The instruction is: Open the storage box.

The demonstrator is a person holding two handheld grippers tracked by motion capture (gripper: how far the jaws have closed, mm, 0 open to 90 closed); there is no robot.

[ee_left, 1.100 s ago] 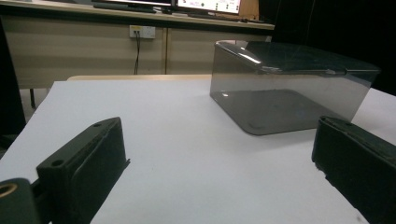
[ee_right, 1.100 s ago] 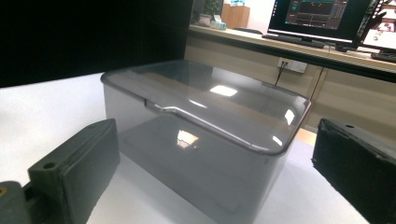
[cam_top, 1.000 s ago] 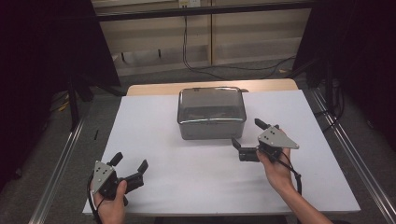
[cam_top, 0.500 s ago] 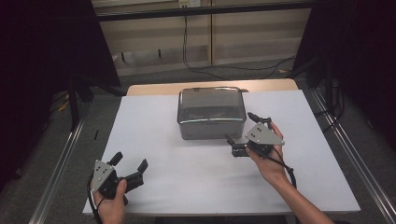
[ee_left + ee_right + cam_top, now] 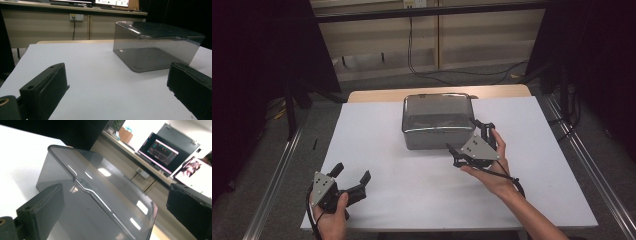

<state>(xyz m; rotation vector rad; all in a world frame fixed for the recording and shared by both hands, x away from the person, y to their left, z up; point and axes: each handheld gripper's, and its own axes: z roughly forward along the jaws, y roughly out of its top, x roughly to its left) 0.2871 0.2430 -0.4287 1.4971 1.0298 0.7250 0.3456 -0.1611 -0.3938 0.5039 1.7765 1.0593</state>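
Observation:
A smoked grey see-through box [image 5: 436,119] with a closed lid stands at the back middle of the white table [image 5: 377,150]. My right gripper [image 5: 462,135] is open and tilted, right at the box's front right corner. In the right gripper view the box [image 5: 95,195] sits close between the spread jaws, lid edge running across. My left gripper [image 5: 352,171] rests open near the front left of the table, far from the box, with nothing between its fingers. From the left gripper view the box [image 5: 155,45] stands ahead to the right and looks empty.
Metal rails [image 5: 277,175] run along both sides of the table, with floor beyond them. A wooden strip [image 5: 377,95] shows past the white sheet's far edge. Cables [image 5: 422,70] hang by the back wall. Monitors [image 5: 162,150] stand on a far desk.
My right gripper has moved left toward the box's front right corner and tilted. The left gripper has stayed where it was.

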